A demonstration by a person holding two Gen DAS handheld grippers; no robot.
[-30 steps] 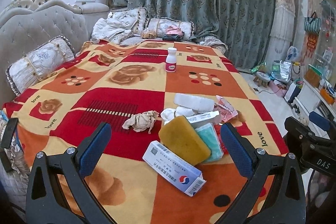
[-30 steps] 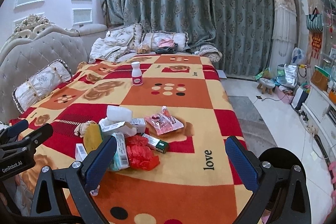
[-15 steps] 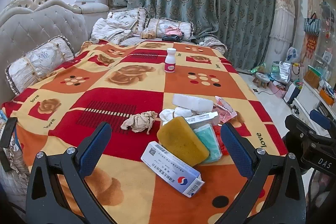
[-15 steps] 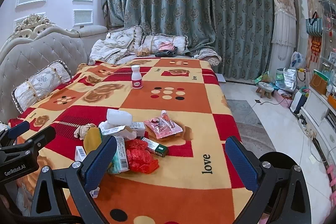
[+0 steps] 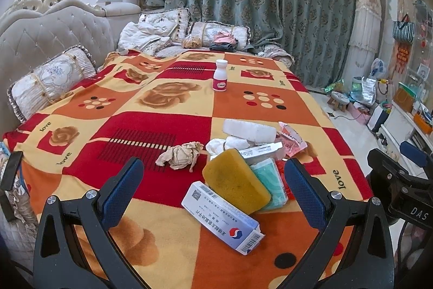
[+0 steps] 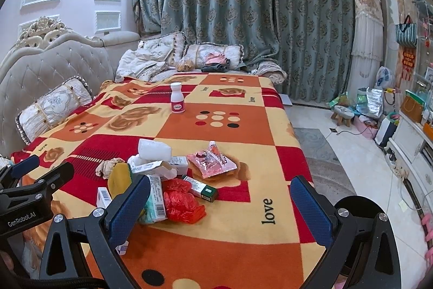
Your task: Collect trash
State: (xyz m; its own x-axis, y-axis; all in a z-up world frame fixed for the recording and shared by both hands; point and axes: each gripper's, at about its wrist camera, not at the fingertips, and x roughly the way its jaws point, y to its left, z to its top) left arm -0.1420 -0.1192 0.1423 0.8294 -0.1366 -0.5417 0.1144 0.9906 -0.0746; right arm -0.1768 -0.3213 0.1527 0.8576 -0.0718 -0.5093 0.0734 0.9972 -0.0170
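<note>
A pile of trash lies on the patterned blanket (image 5: 151,126) of a bed. It holds a yellow sponge (image 5: 235,180), a white medicine box (image 5: 222,218), a crumpled brown paper (image 5: 180,156), a white foam block (image 5: 249,130), a pink wrapper (image 6: 212,161), a red plastic bag (image 6: 182,201) and a green tissue pack (image 5: 272,183). A white bottle (image 5: 220,75) stands upright farther back. My left gripper (image 5: 213,191) is open and empty, above the sponge and box. My right gripper (image 6: 220,207) is open and empty, right of the pile.
Pillows (image 5: 48,80) and a tufted headboard (image 5: 48,37) line the left side. More pillows and clothes (image 6: 213,60) lie at the far end before curtains. Right of the bed is tiled floor with a rug (image 6: 319,153), a stool (image 6: 342,114) and bags.
Both grippers have drifted slightly back and up, so the trash pile sits a little farther off in both views. Both stay open and empty.
</note>
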